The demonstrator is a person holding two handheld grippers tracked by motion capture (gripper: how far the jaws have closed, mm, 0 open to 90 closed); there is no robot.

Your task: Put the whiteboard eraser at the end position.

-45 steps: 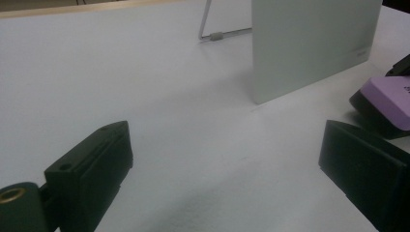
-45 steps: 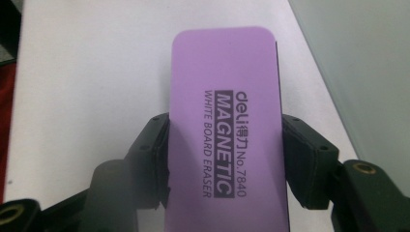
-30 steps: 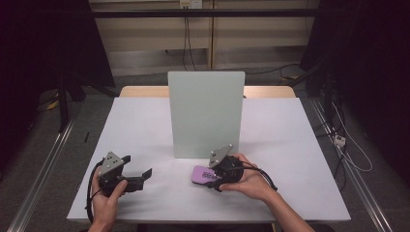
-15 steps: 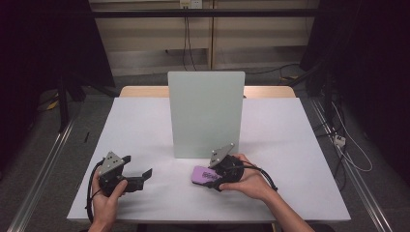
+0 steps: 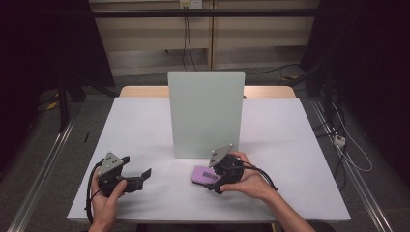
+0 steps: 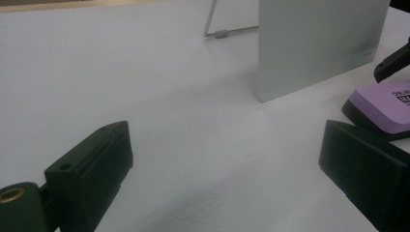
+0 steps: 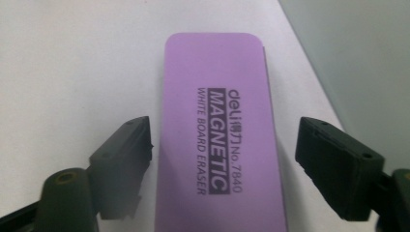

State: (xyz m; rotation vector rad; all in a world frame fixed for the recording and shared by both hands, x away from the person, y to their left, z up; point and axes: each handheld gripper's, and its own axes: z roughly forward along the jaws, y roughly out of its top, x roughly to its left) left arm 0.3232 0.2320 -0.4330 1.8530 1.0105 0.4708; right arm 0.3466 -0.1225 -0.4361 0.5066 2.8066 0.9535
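**Purple eraser between wide jaws**

A purple eraser (image 7: pixel 220 140), flat on the white table (image 5: pixel 145 125). Black print on top: "deli MAGNETIC WHITE BOARD ERASER No. 7840". Rounded corners, a dark base under the purple top (image 6: pixel 382 104). In the high view, seen low and a bit right of the middle (image 5: pixel 203 175), just in front of the tall pale board.

Around the eraser, the right gripper (image 7: pixel 222 145), spread wide. One black jaw on each long side of the eraser, with a small gap on each side. Not squeezing, not touching as far as can be seen. Held by the right hand (image 5: pixel 249 181), close above the table, with a grey three-cornered plate (image 5: pixel 220 155) on top and a black cable curling behind the hand.

Just behind, a pale board (image 5: pixel 206 113) standing upright near the middle of the table. In the left gripper view, a thin wire stand (image 6: pixel 227 29) behind the board, holding up its back.

Off to the left, well apart from the eraser, the left gripper (image 5: pixel 140 176), held by the left hand (image 5: pixel 106 195). Jaws pointing right, toward the eraser. Spread wide too (image 6: pixel 225 179), with bare white table between the jaws and nothing held. Eraser seen far off, by the right jaw.

Past the table, a grey floor (image 5: pixel 145 79) and cables (image 5: pixel 348 145).
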